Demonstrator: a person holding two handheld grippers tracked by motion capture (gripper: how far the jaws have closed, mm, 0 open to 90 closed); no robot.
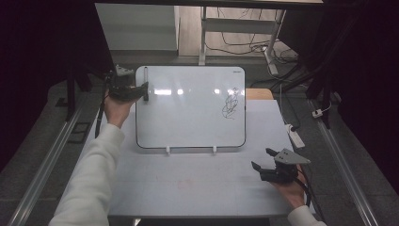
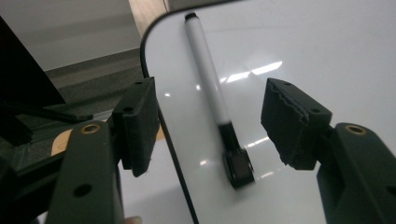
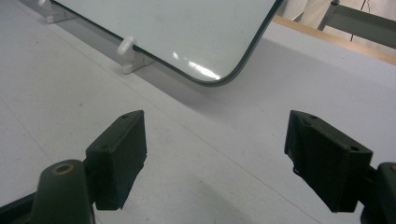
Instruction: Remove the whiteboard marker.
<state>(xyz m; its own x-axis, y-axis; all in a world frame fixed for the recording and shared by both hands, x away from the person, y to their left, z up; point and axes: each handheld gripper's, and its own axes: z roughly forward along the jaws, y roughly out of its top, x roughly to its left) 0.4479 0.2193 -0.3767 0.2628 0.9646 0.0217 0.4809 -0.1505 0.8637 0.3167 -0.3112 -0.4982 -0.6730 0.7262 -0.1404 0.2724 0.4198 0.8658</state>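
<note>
The left gripper (image 2: 205,126) hovers with jaws wide open astride the marker (image 2: 212,93) lying at the whiteboard's (image 1: 190,108) left edge, apparently lined up to grasp it, while the right gripper (image 1: 268,162) waits open and empty near the whiteboard's lower right corner.

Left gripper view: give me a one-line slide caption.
Open left tongs straddle a marker lying near the whiteboard's edge, not yet gripping it.

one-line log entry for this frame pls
left gripper: open, jaws astride marker on whiteboard | right gripper: open, over table | scribble: on whiteboard
</note>
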